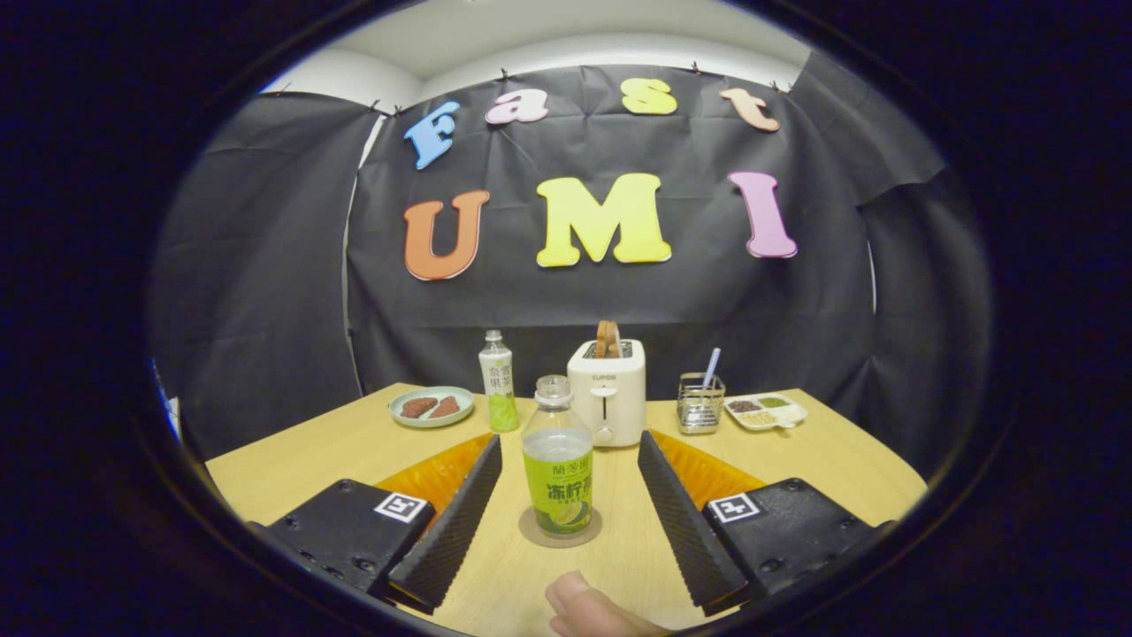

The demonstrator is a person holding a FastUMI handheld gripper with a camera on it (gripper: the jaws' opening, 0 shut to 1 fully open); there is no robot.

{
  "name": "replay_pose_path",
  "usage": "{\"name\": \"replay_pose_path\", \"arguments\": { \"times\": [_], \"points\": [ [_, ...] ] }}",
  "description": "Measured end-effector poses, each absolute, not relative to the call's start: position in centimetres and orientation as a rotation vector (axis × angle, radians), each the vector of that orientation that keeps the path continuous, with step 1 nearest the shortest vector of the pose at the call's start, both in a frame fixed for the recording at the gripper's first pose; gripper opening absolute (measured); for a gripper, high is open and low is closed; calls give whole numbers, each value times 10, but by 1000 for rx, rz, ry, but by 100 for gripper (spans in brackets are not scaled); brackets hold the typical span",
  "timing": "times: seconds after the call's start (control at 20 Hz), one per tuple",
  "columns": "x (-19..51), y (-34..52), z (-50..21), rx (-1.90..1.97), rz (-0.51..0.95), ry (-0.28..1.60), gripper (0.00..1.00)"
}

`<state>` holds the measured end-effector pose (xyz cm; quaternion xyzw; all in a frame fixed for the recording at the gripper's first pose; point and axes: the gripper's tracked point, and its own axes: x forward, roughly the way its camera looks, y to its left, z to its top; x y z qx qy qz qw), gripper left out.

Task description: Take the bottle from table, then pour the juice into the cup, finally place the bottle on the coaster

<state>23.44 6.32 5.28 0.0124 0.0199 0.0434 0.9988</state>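
Plastic bottle (557, 460) stands upright on the coaster (560, 535), between the gripper's (566, 495) spread, untouching fingers; likely light, smooth, squashable, with no cap, so grip its labelled middle and keep it upright

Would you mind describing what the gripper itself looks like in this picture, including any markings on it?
The gripper has two long wedge-shaped fingers whose inner faces are ribbed like fine saw teeth. Each finger is mounted on a blocky black housing with visible screws, and each housing carries a square black-and-white marker tag. Glossy orange panels sit behind the fingers. A bare fingertip shows near the base, with no sleeve visible.
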Motion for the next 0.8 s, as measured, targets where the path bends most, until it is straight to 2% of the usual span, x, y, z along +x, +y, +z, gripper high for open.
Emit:
{"name": "replay_pose_path", "arguments": {
  "times": [0.45,0.8],
  "points": [
    [128,60,79,40,38,-5,100],
    [81,31,78,-10,-62,-61,100]
  ]
}}
